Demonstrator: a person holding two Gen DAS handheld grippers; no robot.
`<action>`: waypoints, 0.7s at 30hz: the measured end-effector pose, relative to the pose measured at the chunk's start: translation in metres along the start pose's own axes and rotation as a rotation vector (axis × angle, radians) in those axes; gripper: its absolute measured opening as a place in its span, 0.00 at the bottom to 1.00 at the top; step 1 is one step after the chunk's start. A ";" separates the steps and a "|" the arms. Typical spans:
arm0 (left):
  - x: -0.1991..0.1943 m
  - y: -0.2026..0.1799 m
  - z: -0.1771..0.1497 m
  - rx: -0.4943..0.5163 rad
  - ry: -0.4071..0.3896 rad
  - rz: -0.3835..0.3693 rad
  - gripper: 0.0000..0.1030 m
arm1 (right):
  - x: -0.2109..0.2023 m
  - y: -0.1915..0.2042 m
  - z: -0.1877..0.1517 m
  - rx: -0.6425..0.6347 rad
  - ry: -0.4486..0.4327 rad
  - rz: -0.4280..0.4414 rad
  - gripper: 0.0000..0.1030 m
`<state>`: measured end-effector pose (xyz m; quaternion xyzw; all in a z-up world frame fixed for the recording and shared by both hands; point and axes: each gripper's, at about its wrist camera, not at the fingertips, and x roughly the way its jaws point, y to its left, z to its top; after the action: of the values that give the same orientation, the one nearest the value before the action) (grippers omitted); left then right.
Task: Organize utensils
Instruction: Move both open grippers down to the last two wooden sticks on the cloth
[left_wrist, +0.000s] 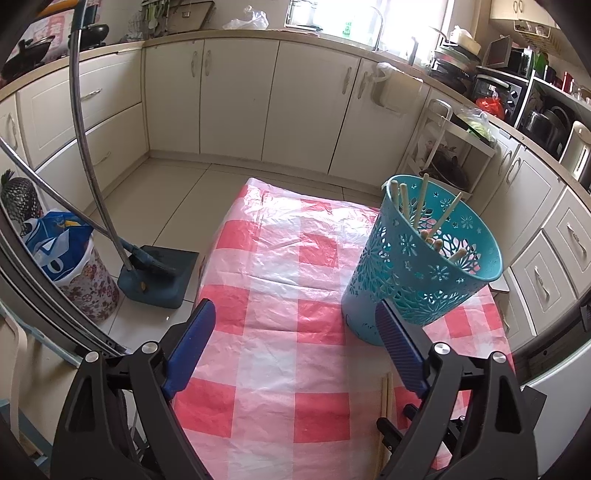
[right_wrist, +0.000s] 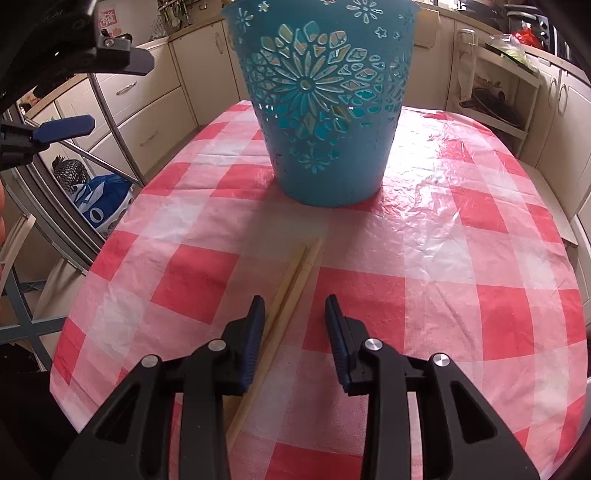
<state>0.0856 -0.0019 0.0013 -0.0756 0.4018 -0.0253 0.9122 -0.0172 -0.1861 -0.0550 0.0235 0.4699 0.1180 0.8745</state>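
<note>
A teal perforated basket (left_wrist: 421, 266) stands on the red-checked tablecloth (left_wrist: 288, 280) and holds several wooden chopsticks (left_wrist: 421, 206). It also shows in the right wrist view (right_wrist: 325, 99). Two loose wooden chopsticks (right_wrist: 291, 284) lie on the cloth in front of the basket, running back between my right gripper's open fingers. My right gripper (right_wrist: 295, 310) is low over them, empty. My left gripper (left_wrist: 295, 314) is open and empty, above the table, its right finger (left_wrist: 395, 332) close to the basket's base. The loose chopsticks show in the left wrist view (left_wrist: 384, 413) too.
A dustpan and broom (left_wrist: 155, 273) stand on the tiled floor left of the table, beside a floral bin with a blue bag (left_wrist: 70, 254). Cream cabinets (left_wrist: 240, 96) run along the back and right. My left gripper shows at the upper left of the right wrist view (right_wrist: 66, 127).
</note>
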 end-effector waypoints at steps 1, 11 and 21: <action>0.001 -0.001 -0.001 0.005 0.002 0.001 0.82 | 0.000 -0.001 0.000 0.008 0.000 0.007 0.33; 0.006 -0.011 -0.005 0.048 0.021 0.005 0.82 | -0.003 -0.006 0.002 0.009 -0.001 -0.001 0.32; 0.025 -0.037 -0.028 0.222 0.127 0.002 0.83 | -0.003 -0.018 0.003 -0.012 0.023 -0.036 0.13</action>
<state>0.0825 -0.0449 -0.0301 0.0282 0.4536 -0.0735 0.8877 -0.0129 -0.2039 -0.0535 0.0087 0.4794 0.1051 0.8712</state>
